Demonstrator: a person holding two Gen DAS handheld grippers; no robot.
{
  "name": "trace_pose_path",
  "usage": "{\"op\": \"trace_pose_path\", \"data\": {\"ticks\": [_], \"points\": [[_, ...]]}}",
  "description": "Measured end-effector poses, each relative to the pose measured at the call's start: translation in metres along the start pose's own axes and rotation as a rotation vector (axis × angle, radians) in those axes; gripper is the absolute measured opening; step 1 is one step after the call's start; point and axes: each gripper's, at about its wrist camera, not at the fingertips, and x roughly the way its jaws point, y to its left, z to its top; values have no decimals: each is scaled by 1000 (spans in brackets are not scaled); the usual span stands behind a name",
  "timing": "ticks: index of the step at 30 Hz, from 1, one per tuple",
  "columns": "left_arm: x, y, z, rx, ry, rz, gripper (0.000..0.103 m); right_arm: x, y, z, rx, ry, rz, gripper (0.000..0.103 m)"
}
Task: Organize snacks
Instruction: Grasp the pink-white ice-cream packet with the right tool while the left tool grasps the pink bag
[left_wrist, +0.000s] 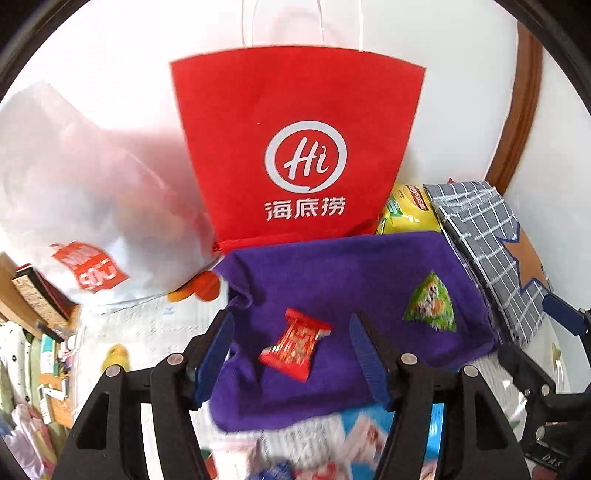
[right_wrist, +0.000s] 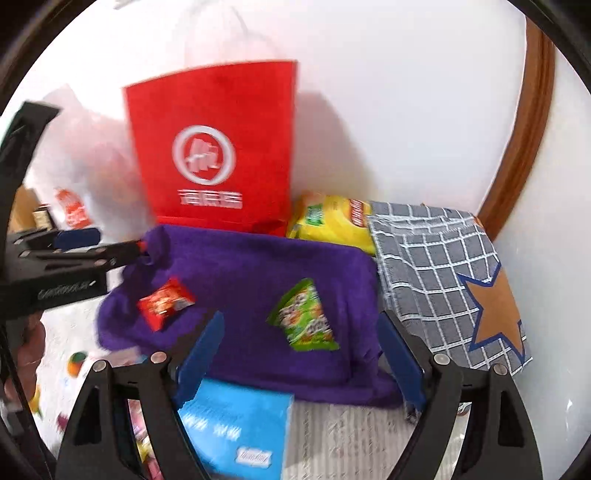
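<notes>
White wall behind, red bag (left_wrist: 295, 147) upright, purple cloth (left_wrist: 351, 280) spread as sorting mat with red snack (left_wrist: 295, 343) and green snack (left_wrist: 430, 304) apart, left gripper (left_wrist: 295, 354) and right gripper (right_wrist: 299, 354) open, empty.

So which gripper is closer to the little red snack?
Left. The left gripper hangs right over the red snack on the purple cloth, jaws open. The right gripper sits further right, by the green snack.

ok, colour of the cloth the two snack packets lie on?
Purple cloth, clearest in the right wrist view.
</notes>
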Motion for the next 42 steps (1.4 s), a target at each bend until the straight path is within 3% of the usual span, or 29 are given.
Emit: {"op": "trace_pose_path", "data": {"ticks": [3, 11, 16, 30, 33, 42], "points": [[-21, 5, -14, 0, -16, 33, 63, -19, 14, -13, -8, -10, 12, 84], [-60, 32, -53, -60, -4, 19, 63, -41, 48, -40, -52, 13, 110, 83], [-70, 50, -82, -92, 0, 47, 63, -34, 69, -51, -85, 12, 168, 64], [-63, 93, -138, -187, 59, 82, 63, 26, 91, -70, -82, 135, 261, 41], [-62, 96, -140, -203, 57, 81, 63, 32, 93, -71, -99, 154, 245, 26], [-67, 74, -143, -185, 42, 18, 63, -6, 61, -73, -56, 84, 202, 22]]}}
